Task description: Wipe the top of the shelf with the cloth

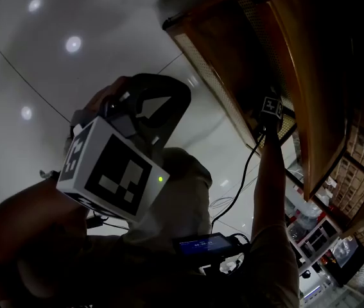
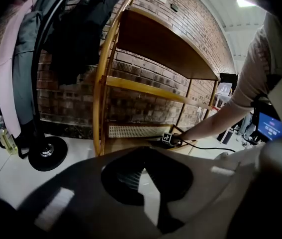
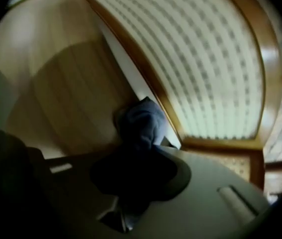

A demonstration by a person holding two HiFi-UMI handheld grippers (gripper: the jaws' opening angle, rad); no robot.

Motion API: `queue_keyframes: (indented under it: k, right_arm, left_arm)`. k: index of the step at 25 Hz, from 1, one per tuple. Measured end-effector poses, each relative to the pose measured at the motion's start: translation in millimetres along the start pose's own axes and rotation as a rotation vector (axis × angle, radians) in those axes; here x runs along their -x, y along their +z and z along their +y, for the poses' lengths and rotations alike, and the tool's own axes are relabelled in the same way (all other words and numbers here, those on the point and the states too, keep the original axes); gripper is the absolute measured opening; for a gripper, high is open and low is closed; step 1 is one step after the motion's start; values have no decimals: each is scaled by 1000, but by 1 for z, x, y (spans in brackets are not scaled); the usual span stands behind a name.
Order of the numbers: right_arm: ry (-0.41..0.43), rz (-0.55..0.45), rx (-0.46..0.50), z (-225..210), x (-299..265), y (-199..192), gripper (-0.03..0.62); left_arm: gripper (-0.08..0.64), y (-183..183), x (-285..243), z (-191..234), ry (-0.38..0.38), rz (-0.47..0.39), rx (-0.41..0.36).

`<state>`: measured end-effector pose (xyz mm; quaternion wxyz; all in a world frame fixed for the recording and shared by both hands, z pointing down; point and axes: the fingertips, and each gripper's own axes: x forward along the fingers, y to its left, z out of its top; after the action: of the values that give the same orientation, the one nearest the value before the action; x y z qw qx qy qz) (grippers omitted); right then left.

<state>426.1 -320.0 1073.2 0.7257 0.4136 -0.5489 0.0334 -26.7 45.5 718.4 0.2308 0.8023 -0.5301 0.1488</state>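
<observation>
Right gripper (image 3: 138, 151) stretched far forward on a straight arm (image 1: 268, 191), low inside the wooden shelf (image 2: 155, 44). Fingers pinching a blue cloth (image 3: 143, 121), bunched up and sticking out past the tips. Cloth close against the lowest board (image 3: 66, 98), just beside the wooden frame of the cane panel (image 3: 215, 59) at the back. Not possible to tell if touching the board or only near it. Top board (image 2: 170, 46) well above the cloth, with a middle board (image 2: 145, 88) between.

Left gripper (image 2: 141, 172) held up near the head, well apart from the shelf, with its marker cube (image 1: 111, 169) turned to the head camera. Fingers pressed together at the tips, with only a thin wedge of pale floor (image 2: 11, 173) seen lower between them. Nothing between the fingers.

Brick wall (image 2: 145, 73) behind the shelf. To the left of the shelf, a rack with dark and pink clothes (image 2: 66, 29) on a round black base (image 2: 46, 153), and a bottle (image 2: 6, 138) beside it. Glossy pale floor below, with round light reflections. Small blue screen (image 1: 201, 244) at the waist of the person, and a black cable (image 1: 242, 178) running from there up along the arm toward the right gripper.
</observation>
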Motion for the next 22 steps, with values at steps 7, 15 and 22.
queue_keyframes:
  k: [7, 15, 22]
  right_arm:
    - [29, -228, 92, 43, 95, 87, 67]
    - [261, -821, 431, 242, 263, 311, 71]
    - [206, -677, 308, 208, 218, 274, 71]
  left_arm:
    - [-3, 18, -10, 6, -2, -40, 10]
    - [-3, 13, 0, 7, 22, -26, 4]
    - [-3, 4, 13, 8, 25, -35, 22]
